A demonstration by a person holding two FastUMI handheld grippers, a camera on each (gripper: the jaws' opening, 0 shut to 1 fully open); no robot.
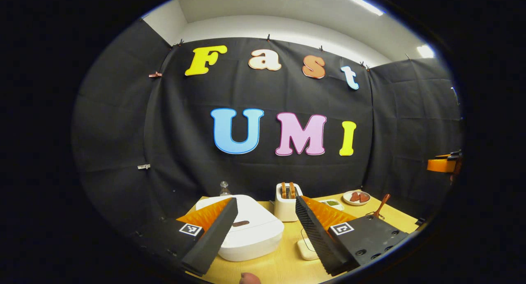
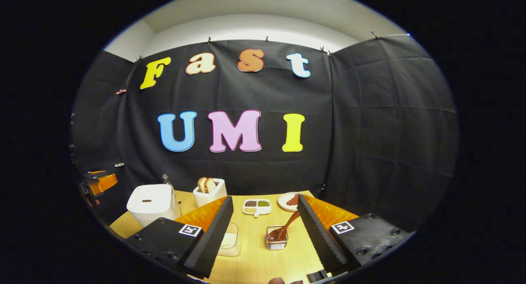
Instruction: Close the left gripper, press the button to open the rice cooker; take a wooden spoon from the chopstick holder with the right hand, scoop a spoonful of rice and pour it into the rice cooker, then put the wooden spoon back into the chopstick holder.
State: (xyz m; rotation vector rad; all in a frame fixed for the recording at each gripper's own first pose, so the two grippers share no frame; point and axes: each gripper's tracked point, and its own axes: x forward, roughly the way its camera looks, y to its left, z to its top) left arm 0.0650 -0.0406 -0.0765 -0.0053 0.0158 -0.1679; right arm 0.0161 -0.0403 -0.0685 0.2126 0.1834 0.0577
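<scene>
The white rice cooker (image 1: pixel 250 234) stands with its lid down, a dark oval button (image 1: pixel 240 223) on top. My left gripper (image 1: pixel 266 200) hangs open just above and in front of it, nothing between its fingers. In the right gripper view the cooker (image 2: pixel 152 202) is at the far left of the table. A wooden spoon (image 2: pixel 286 227) leans in the small wire chopstick holder (image 2: pixel 276 243), straight ahead of my open, empty right gripper (image 2: pixel 265 197). A shallow container of white rice (image 2: pixel 229 241) lies partly behind that gripper's left finger.
A white toaster (image 2: pixel 209 192) with bread slices stands at the back. Beside it are a divided dish of grains (image 2: pixel 257 206) and a plate of reddish food (image 2: pixel 288 201). A bottle (image 1: pixel 224 188) stands behind the cooker. Black cloth walls close the wooden table (image 2: pixel 254 263) in.
</scene>
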